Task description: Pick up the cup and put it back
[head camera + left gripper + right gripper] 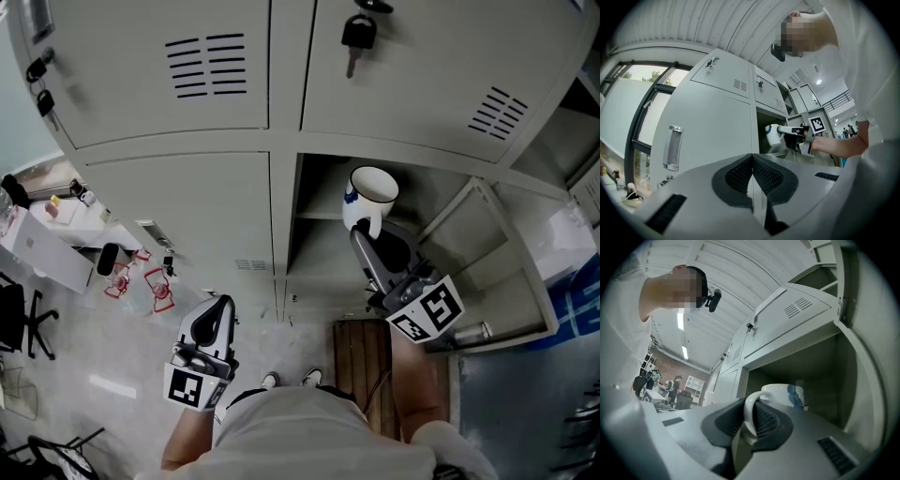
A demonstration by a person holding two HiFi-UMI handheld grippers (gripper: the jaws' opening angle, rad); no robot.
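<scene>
white glazed cup, round-mouthed, with a loop handle and a blue mark too small to read, held at the mouth of the open compartment of a bank of grey sheet-metal lockers; we cannot tell whether it touches the shelf. the right gripper is clamped on the cup's handle: in the right gripper view we see the ribbed black pads pressing either side of the white loop. the left gripper hangs before a closed door, well apart from the cup; in the left gripper view its two ribbed pads meet with nothing between them. both tools have smooth pale-grey shells, and each bears a cube of square black-and-white markers. the doors are flat, with slotted louvres; a black-headed key hangs in the upper right door. only the head view shows us a slatted brown board on the floor. only the left gripper view shows a chromed recessed door pull and tall windows; only the right gripper view shows the compartment's dark interior and a far brick wall under strip lights.
</scene>
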